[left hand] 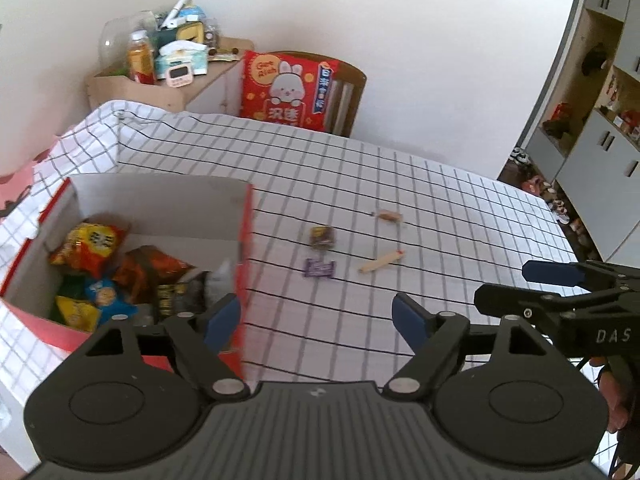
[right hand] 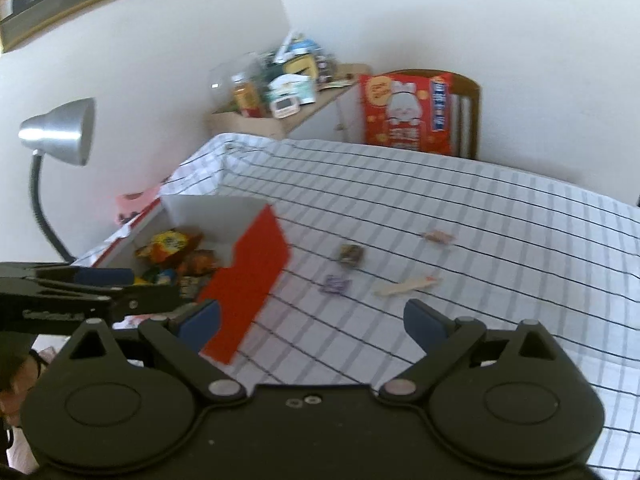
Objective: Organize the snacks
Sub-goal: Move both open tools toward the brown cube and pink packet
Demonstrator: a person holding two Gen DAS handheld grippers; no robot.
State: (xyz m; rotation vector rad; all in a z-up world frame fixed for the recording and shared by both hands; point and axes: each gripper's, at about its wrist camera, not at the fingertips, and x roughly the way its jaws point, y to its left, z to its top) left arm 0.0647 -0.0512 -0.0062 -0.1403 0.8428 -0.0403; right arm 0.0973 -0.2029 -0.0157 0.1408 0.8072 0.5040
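Purple wrapped candy (left hand: 319,268) lies mid-frame on the table (left hand: 440,208), ahead of both empty, wide-apart jaws; left gripper (left hand: 318,320) nearer.

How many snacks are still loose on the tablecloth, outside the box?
4: a brown packet nearest the box, a purple one just in front of it, a tan stick to their right, and a small candy farthest back.

Two wrist fisheyes, side by side, angled down over the shared checked table (left hand: 400,184) and red box (right hand: 248,280).
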